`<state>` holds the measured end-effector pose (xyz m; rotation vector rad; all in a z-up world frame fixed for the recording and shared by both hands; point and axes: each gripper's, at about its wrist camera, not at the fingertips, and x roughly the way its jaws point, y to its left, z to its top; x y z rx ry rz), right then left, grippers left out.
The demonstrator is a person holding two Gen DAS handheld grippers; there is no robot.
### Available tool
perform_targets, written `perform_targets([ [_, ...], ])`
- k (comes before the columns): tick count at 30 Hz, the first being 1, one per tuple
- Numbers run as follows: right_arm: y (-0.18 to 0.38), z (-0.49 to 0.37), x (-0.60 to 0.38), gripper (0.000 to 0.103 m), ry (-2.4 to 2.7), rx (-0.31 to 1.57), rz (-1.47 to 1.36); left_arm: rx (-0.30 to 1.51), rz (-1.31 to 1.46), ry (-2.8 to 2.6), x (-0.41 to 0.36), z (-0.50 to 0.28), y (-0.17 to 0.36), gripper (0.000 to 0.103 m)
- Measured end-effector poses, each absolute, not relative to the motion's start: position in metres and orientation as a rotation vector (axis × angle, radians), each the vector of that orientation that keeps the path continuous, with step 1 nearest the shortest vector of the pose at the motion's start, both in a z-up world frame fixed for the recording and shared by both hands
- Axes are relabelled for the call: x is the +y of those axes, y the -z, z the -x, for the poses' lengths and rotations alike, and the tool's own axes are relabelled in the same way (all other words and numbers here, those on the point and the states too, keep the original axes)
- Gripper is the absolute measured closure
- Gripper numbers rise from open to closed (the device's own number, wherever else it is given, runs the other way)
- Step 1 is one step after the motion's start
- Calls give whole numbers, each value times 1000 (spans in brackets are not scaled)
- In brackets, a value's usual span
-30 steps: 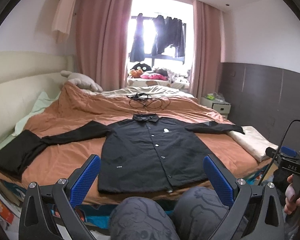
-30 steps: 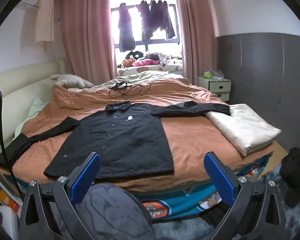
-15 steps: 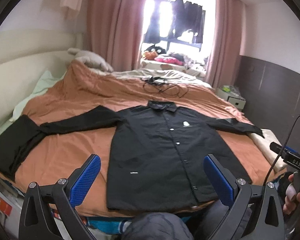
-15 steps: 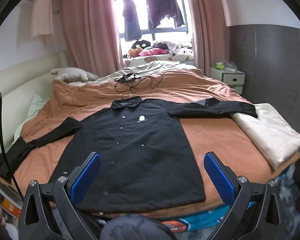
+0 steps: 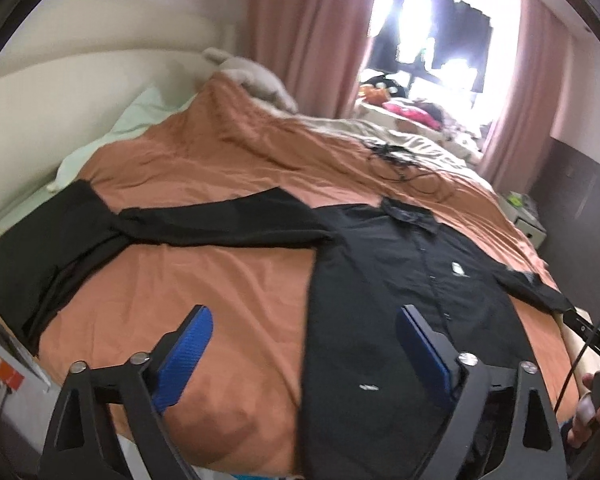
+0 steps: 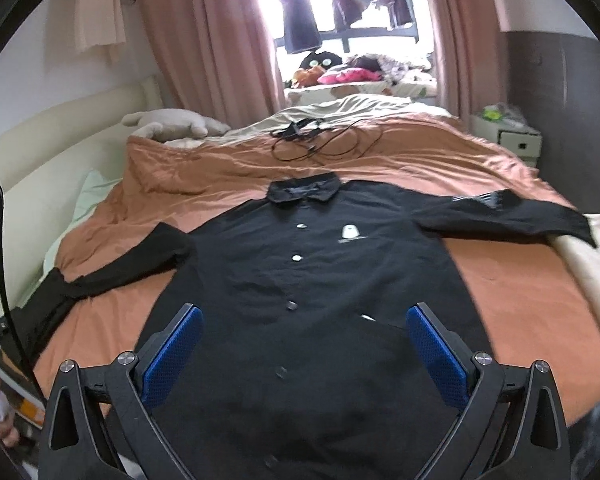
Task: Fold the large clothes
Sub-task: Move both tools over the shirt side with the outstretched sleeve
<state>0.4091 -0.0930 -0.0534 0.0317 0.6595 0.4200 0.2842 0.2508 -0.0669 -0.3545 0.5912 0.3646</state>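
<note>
A long-sleeved black button-front jacket with a collar and a small white chest logo is lying face up and flat on the bed's rust-orange quilted cover, its collar pointing toward the window and its hem hanging near the bed's near edge. Both sleeves are stretching straight out from the jacket: one is running toward the cream padded headboard and overlapping a second dark, crumpled garment at the cover's edge, while the other sleeve's cuff is resting on a folded cream blanket.

The right tool is hovering over the jacket's lower front with its blue-padded fingers spread wide apart and gripping nothing. The left tool is hovering over the jacket's side edge, one finger above the bare cover and the other above the black cloth, likewise spread apart with nothing between them.

Beyond the jacket's collar, a tangle of black cable is lying on the cover. Farther from the jacket, a beige plush toy is sitting by the headboard, pink curtains are framing the bright window, and a small white bedside drawer unit is standing by the dark wall panel.
</note>
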Motion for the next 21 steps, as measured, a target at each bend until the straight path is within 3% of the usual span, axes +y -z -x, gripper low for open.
perform_targets([
  [19, 103, -527, 58, 10, -584, 810, -106, 634, 544, -599, 424, -338, 100, 32],
  [21, 110, -537, 71, 19, -592, 823, -102, 643, 577, -609, 443, -348, 107, 33],
])
